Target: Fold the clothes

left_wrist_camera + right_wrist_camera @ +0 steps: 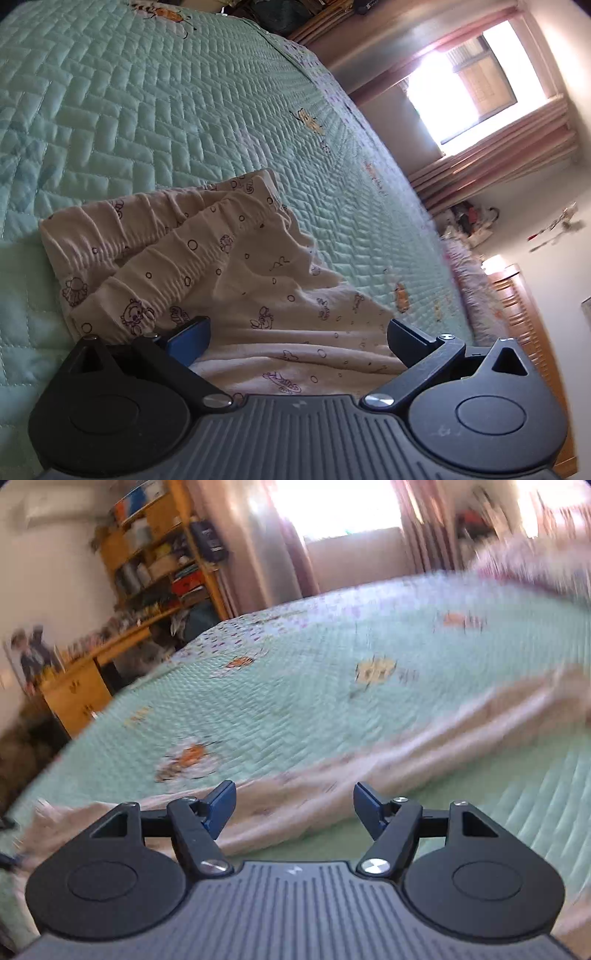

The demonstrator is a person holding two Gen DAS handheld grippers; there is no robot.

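Cream printed trousers [236, 280] lie on my green quilt [147, 110], directly ahead of and beneath my left claw [297, 338], waistband at its far left; its jaws are spread, cloth between them but not pinched. My right claw [294, 806] is likewise released, hovering over a blurred trouser leg [369, 760] running away to its right
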